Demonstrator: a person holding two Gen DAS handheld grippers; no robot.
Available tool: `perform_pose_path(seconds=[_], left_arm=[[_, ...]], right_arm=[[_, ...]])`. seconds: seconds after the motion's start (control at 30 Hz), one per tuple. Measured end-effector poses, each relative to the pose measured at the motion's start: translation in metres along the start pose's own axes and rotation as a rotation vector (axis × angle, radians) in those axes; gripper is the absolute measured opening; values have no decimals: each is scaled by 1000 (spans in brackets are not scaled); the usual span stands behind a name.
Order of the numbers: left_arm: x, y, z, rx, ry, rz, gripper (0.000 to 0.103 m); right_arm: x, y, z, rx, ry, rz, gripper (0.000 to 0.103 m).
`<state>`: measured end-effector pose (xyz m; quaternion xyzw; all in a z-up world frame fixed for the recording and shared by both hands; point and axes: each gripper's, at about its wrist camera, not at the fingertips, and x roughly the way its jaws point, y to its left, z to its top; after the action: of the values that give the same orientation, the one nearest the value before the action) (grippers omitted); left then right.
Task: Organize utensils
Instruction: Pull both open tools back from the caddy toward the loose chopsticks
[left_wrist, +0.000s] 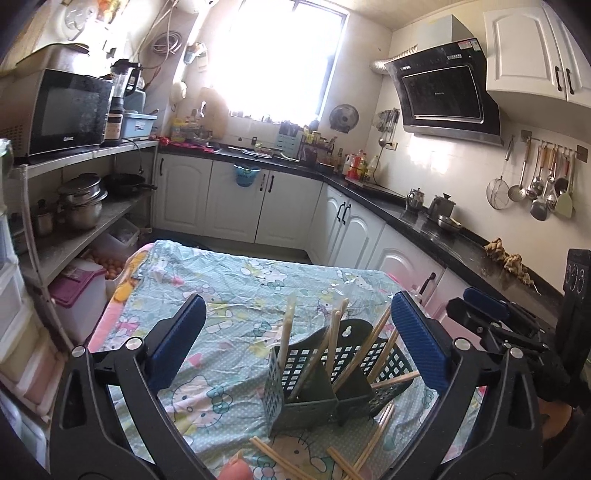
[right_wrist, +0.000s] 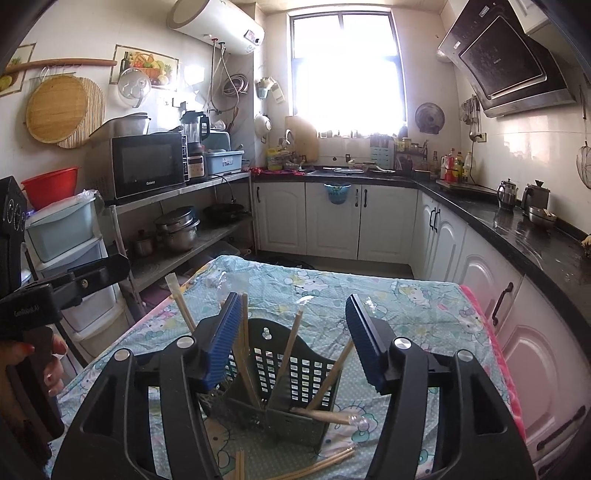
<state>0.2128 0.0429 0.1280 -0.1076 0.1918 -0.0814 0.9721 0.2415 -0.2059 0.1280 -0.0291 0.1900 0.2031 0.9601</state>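
Observation:
A dark green slotted utensil holder (left_wrist: 314, 387) stands on the table with several wooden chopsticks (left_wrist: 286, 339) leaning in its compartments. It also shows in the right wrist view (right_wrist: 291, 380) with its chopsticks (right_wrist: 290, 343). More loose chopsticks (left_wrist: 369, 446) lie on the cloth in front of it, also seen in the right wrist view (right_wrist: 325, 461). My left gripper (left_wrist: 295, 332) is open and empty, hovering above the holder. My right gripper (right_wrist: 293, 328) is open and empty, above the holder too. The right gripper shows at the right of the left view (left_wrist: 491, 314).
The table wears a Hello Kitty cloth (left_wrist: 229, 295). A shelf with microwave (left_wrist: 62, 114) and pots stands to the left. A black counter (left_wrist: 461, 236) with white cabinets runs along the right and back. Plastic drawers (right_wrist: 70, 236) stand at the left.

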Motion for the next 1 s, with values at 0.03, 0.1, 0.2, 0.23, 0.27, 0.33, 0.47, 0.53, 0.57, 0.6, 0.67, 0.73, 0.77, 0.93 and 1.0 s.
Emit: perform_pose_path(seconds=[0.03, 0.1, 0.2, 0.23, 0.27, 0.33, 0.47, 0.53, 0.57, 0.6, 0.67, 0.73, 0.77, 0.93, 1.0], left_arm=[[-2, 1, 0, -3, -1, 1, 93], [-5, 2, -2, -7, -1, 2, 93], [-10, 3, -5, -14, -1, 3, 93], [-11, 3, -6, -15, 0, 2, 93], [-13, 3, -7, -15, 0, 1, 93], [-17, 2, -9, -8, 2, 1, 93], [-22, 1, -14, -2, 10, -3, 93], [-25, 1, -17, -4, 15, -6, 93], [-26, 1, -19, -6, 19, -9, 93], [-27, 1, -21, -6, 21, -10, 93], [-29, 0, -24, -5, 24, -10, 93], [-31, 0, -28, -4, 32, -10, 93], [-31, 0, -29, -4, 34, -9, 93], [-34, 3, -36, -14, 46, -6, 93], [-35, 4, -39, -17, 51, -4, 93]], right_arm=[[-3, 0, 0, 0, -1, -1, 57], [-7, -1, -1, 3, -3, 1, 57], [-14, 0, -2, 4, -4, 5, 57], [-15, 1, -3, 3, -5, 5, 57], [-18, 2, -3, 2, -5, 9, 57], [-23, 3, -6, -4, -1, 12, 57], [-30, 6, -11, -11, 10, 17, 58], [-32, 8, -14, -14, 14, 17, 59], [-34, 8, -16, -15, 17, 19, 59], [-35, 9, -19, -14, 22, 21, 60], [-37, 10, -23, -17, 29, 23, 60], [-38, 11, -26, -18, 37, 22, 60], [-39, 11, -29, -17, 42, 23, 60], [-40, 13, -39, -16, 66, 21, 60], [-41, 13, -44, -16, 78, 23, 60]])
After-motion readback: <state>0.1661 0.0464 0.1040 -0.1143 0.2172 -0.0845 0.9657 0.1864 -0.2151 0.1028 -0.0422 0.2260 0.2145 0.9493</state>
